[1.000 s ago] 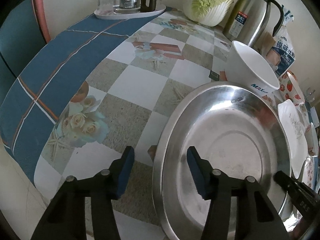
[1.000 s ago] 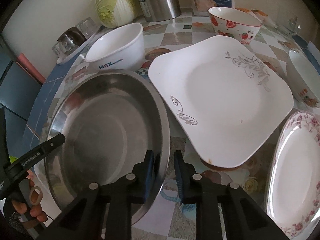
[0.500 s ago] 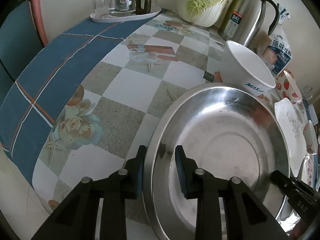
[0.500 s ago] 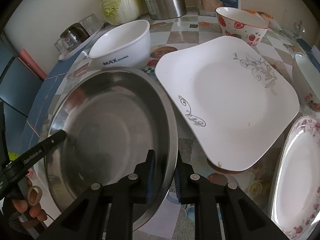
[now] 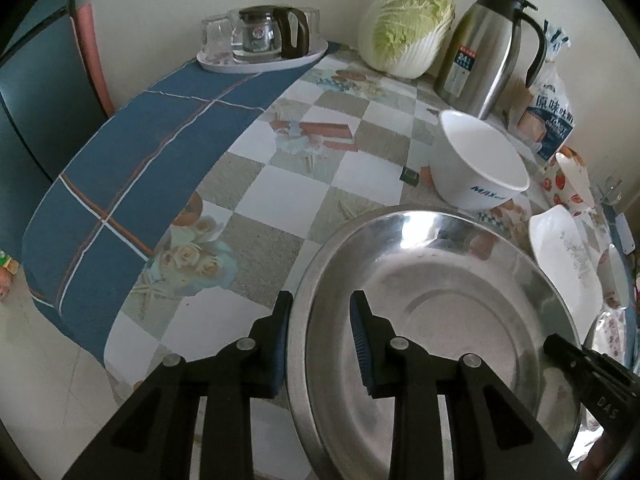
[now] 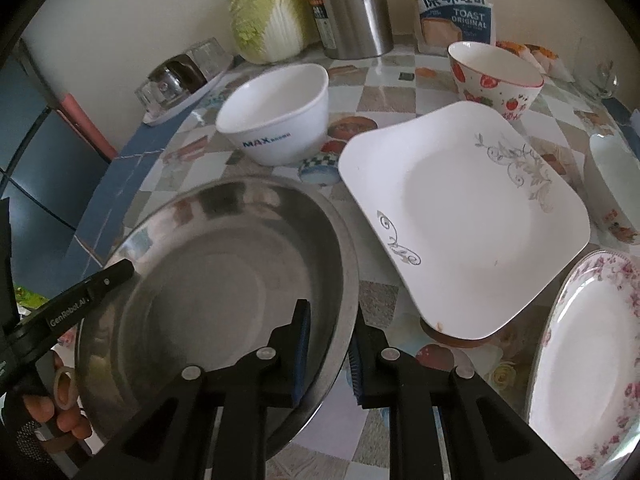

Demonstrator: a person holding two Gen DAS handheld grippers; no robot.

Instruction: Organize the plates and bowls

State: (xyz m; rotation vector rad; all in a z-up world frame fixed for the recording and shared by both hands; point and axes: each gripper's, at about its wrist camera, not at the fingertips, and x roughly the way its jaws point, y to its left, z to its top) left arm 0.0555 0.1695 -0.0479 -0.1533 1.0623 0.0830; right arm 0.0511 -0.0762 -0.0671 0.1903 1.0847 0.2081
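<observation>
A large steel basin [image 5: 440, 320] [image 6: 224, 280] is held between both grippers, lifted off the checked tablecloth. My left gripper [image 5: 320, 332] is shut on its left rim; my right gripper [image 6: 330, 340] is shut on its right rim. A white MAX bowl [image 5: 480, 168] [image 6: 280, 116] stands just behind the basin. A white square plate [image 6: 464, 216] [image 5: 568, 256] rests on a brown dish to the right. A strawberry bowl [image 6: 494, 72] sits further back, and a rose-rimmed plate [image 6: 592, 364] lies at the right front.
A cabbage [image 5: 404, 28], a steel thermos jug [image 5: 492, 44] and a toast bag [image 6: 456, 8] stand along the back wall. A tray with a glass teapot and cups [image 5: 260, 40] sits back left. A white cup [image 6: 612, 184] is at the far right.
The left gripper closed onto the basin's left rim. Both grippers have raised the basin and the views have pulled back and up a little.
</observation>
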